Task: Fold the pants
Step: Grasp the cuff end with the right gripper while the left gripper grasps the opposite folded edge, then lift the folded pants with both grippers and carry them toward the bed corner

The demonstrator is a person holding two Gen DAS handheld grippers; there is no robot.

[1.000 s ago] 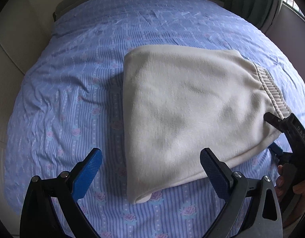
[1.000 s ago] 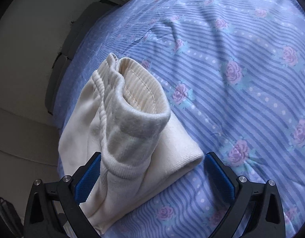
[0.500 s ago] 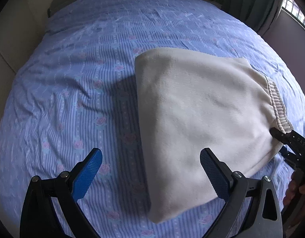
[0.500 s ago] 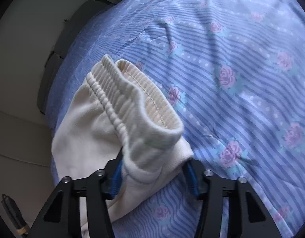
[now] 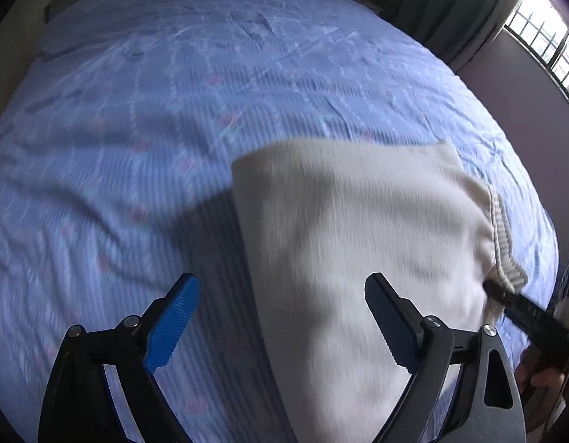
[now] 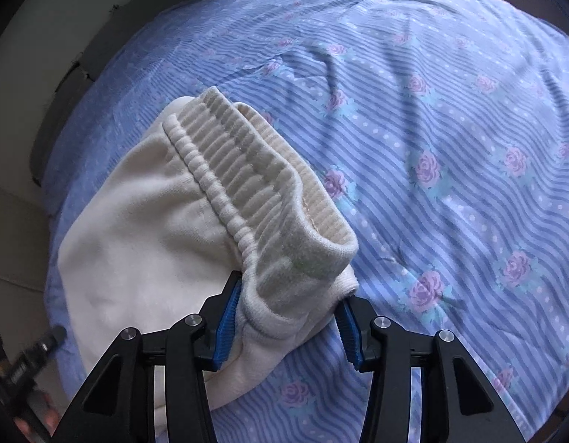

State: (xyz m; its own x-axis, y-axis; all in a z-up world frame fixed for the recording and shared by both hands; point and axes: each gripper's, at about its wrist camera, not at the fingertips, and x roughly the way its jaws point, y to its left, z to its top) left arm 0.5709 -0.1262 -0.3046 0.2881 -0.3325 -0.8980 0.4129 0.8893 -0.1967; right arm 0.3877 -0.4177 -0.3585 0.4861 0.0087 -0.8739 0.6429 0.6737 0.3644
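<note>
On the bedspread, right gripper jaws clamp the folded pants' waistband; left gripper gapes empty.

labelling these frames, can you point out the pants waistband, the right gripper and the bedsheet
pants waistband (image 6: 247, 184): right wrist view, on the ribbed elastic band.
right gripper (image 6: 288, 328): right wrist view, midway between its blue tips, jaws shut on the pants.
bedsheet (image 6: 450, 147): right wrist view, on a bare striped, flowered patch.
</note>
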